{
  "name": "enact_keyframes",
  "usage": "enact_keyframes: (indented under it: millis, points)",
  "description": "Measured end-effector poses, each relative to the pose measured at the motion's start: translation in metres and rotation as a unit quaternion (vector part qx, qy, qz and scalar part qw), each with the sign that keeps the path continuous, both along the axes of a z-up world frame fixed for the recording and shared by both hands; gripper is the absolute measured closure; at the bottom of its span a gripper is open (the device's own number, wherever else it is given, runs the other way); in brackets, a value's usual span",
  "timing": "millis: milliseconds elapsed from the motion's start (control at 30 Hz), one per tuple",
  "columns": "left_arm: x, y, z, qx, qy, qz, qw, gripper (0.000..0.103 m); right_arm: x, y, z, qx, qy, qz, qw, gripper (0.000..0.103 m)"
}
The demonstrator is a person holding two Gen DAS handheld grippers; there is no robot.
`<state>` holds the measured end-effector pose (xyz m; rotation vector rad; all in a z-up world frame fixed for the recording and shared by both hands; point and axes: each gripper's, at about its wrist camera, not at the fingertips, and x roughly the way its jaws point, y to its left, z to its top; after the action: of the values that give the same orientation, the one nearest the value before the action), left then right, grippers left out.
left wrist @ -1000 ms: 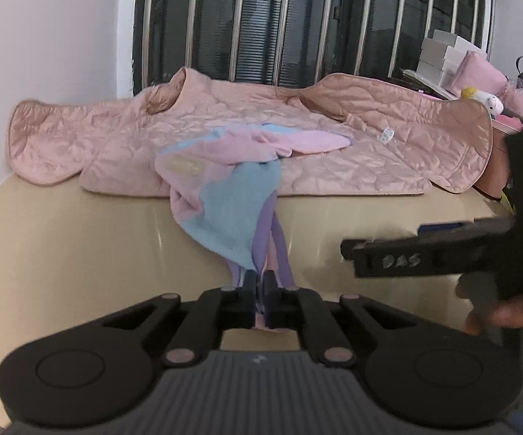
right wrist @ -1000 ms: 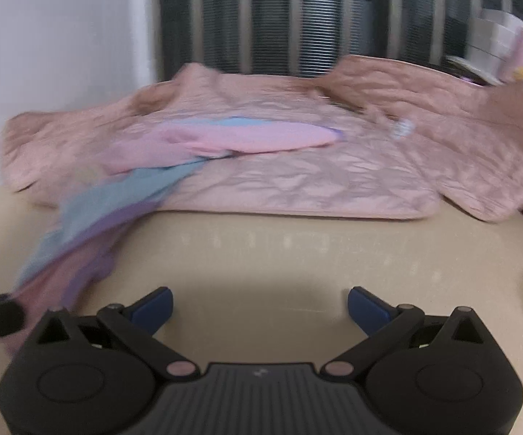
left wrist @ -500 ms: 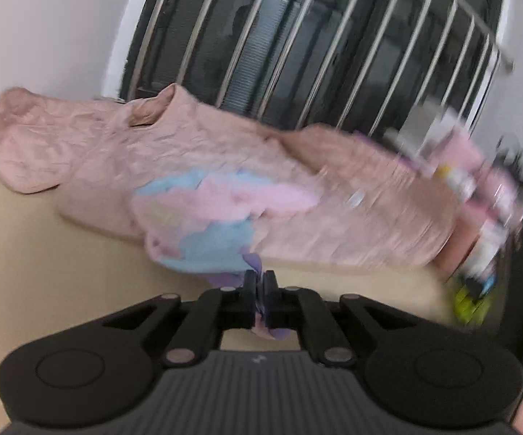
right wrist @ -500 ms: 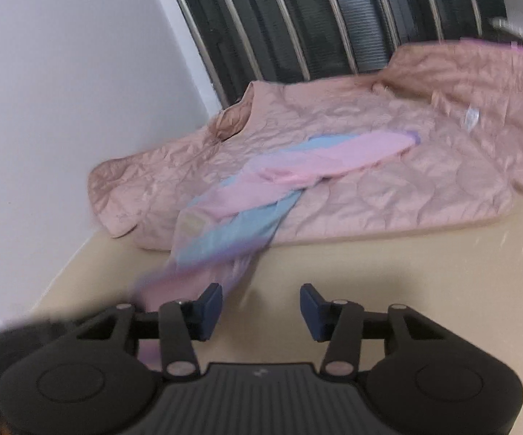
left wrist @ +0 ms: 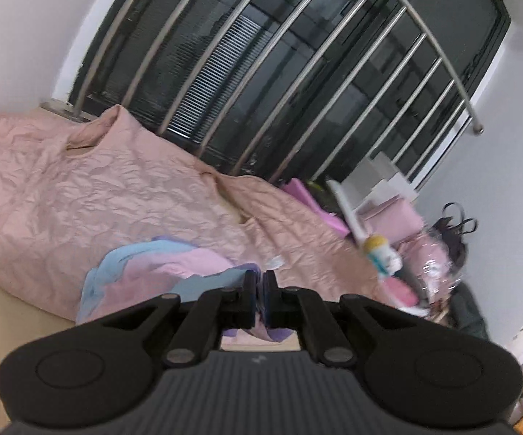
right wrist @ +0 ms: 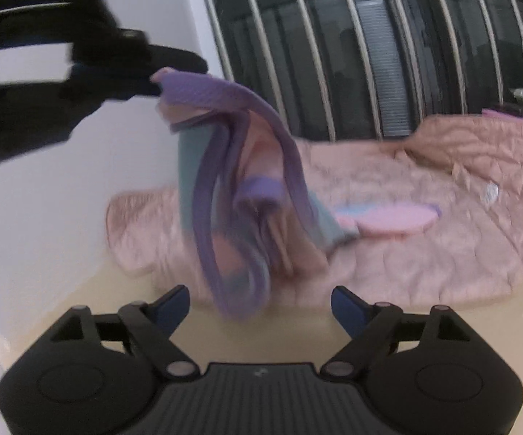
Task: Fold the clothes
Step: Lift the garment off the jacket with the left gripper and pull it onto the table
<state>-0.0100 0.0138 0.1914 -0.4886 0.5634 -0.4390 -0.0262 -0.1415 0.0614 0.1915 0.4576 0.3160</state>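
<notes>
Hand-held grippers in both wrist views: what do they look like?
Both are matte black. The right hand-held gripper has a ribbed grey centre plate, round side housings, angular linkage arms with silver pivot pins and blue finger pads. The left hand-held gripper matches, with blue visible along one pad.

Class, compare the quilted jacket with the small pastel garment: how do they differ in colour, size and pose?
The jacket is one dusty pink; the garment mixes purple, blue and pink. The jacket is far larger. The jacket lies spread flat; the garment hangs bunched from the left claw. Both are soft clothes.
</notes>
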Motion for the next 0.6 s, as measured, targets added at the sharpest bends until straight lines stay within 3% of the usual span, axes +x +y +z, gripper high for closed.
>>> enact_keyframes:
  millis: [67, 100, 133, 233, 333, 400, 467, 500, 533, 600]
  points:
    - [-0.001, 0.0, 0.005, 0.003, 0.0, 0.009, 1.0, 0.1, 0.007, 0.002, 0.006, -0.01, -0.006, 0.014, 1.0, 0.033]
    - [-0.001, 0.003, 0.005, 0.0, 0.0, 0.016, 0.9999, 0.1, 0.009, 0.004, 0.007, -0.017, -0.006, 0.02, 1.0, 0.079]
    - [-0.001, 0.007, 0.005, -0.003, -0.001, 0.023, 0.9997, 0.1, 0.01, 0.003, 0.008, -0.024, 0.0, 0.022, 0.999, 0.096]
    - [-0.003, 0.028, -0.005, -0.025, 0.004, 0.059, 0.998, 0.1, -0.002, -0.006, 0.018, -0.059, -0.014, 0.008, 0.998, 0.1]
    - [-0.005, 0.048, -0.031, -0.067, 0.038, 0.081, 0.9937, 0.1, -0.02, -0.011, 0.037, -0.137, -0.063, -0.022, 0.988, 0.1]
    - [-0.008, 0.055, -0.057, -0.077, 0.069, 0.091, 0.9905, 0.099, -0.033, -0.007, 0.043, -0.198, -0.077, 0.012, 0.977, 0.1]
    - [-0.011, 0.063, -0.085, -0.06, 0.106, 0.12, 0.9853, 0.094, -0.041, 0.001, 0.029, -0.243, -0.044, 0.07, 0.966, 0.1]
    - [-0.011, 0.069, -0.099, -0.044, 0.131, 0.139, 0.9807, 0.081, -0.046, 0.005, 0.017, -0.261, -0.019, 0.097, 0.96, 0.1]
    - [-0.011, 0.075, -0.11, -0.037, 0.148, 0.142, 0.9781, 0.076, -0.052, 0.009, 0.003, -0.275, 0.002, 0.123, 0.954, 0.1]
    - [-0.012, 0.085, -0.126, -0.019, 0.163, 0.133, 0.9775, 0.074, -0.066, 0.017, -0.021, -0.291, 0.037, 0.169, 0.941, 0.099]
